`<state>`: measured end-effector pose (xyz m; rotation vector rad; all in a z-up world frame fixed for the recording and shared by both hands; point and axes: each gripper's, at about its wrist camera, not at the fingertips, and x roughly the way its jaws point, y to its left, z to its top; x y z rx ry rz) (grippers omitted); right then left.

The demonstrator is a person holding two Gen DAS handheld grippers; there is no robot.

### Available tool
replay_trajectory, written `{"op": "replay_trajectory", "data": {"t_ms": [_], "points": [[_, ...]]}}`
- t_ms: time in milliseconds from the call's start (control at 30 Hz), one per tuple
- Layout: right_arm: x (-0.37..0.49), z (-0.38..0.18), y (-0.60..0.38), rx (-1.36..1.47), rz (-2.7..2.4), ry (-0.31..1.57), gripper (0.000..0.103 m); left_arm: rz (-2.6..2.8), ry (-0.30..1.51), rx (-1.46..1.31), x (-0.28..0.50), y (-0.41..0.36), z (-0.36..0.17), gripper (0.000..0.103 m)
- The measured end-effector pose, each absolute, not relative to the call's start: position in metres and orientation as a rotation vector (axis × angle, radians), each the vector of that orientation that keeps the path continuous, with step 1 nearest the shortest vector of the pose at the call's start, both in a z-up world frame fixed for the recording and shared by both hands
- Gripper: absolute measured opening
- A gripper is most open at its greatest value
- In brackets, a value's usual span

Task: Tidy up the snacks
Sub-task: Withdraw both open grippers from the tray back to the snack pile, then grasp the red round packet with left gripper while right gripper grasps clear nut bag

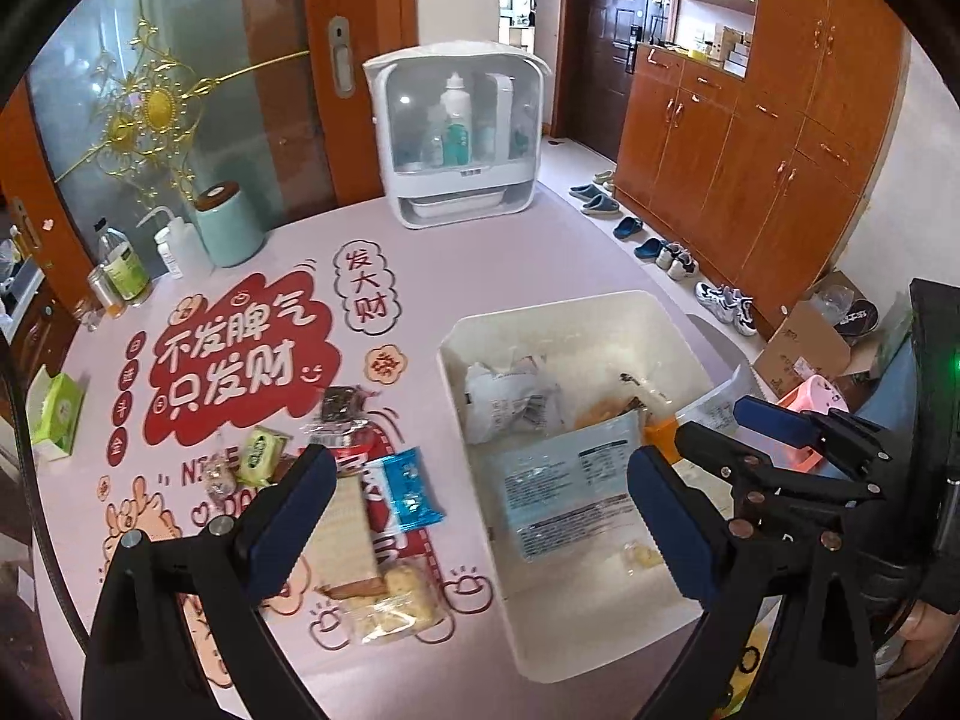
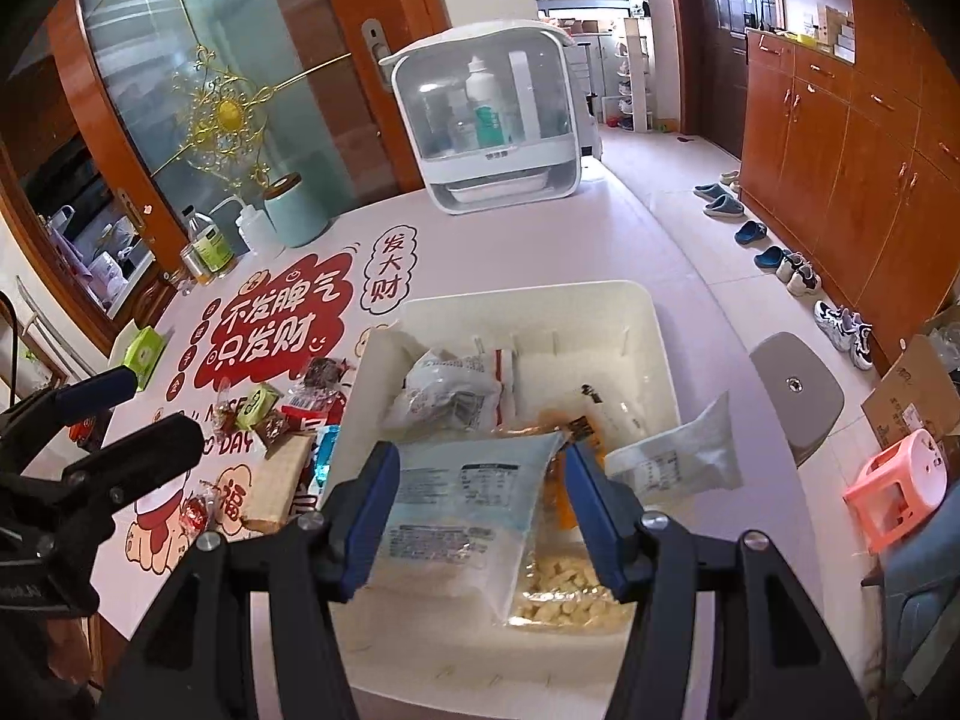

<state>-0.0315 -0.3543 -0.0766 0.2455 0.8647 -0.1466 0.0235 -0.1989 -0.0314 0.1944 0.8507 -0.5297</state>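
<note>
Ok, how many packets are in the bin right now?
5 visible: grey-white bag back left, clear sachet at the back, orange pack mid, large pale-blue bag in front, white pouch leaning on the bin right rim. More may lie underneath.

Left claw (image 1: 480,516) gaping empty, right claw (image 2: 480,510) half-open, both angled down

Both wrist views close, angled down; share white bin (image 1: 600,324).
</note>
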Motion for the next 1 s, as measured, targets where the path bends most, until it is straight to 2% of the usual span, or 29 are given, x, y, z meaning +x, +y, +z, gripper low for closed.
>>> {"op": "replay_trajectory", "data": {"t_ms": [300,633,1000], "points": [[-0.019,-0.08,-0.315,0.226,-0.106,0.885,0.058,-0.424,0.856,0.214,0.028,-0.141,-0.046,0.097],[0.019,-0.102,-0.264,0.214,-0.059,0.948,0.058,-0.166,0.997,0.168,0.06,-0.042,-0.13,0.097],[0.055,-0.134,-0.199,0.171,0.012,1.034,0.058,-0.097,1.15,0.145,0.09,0.001,-0.21,0.096]]}}
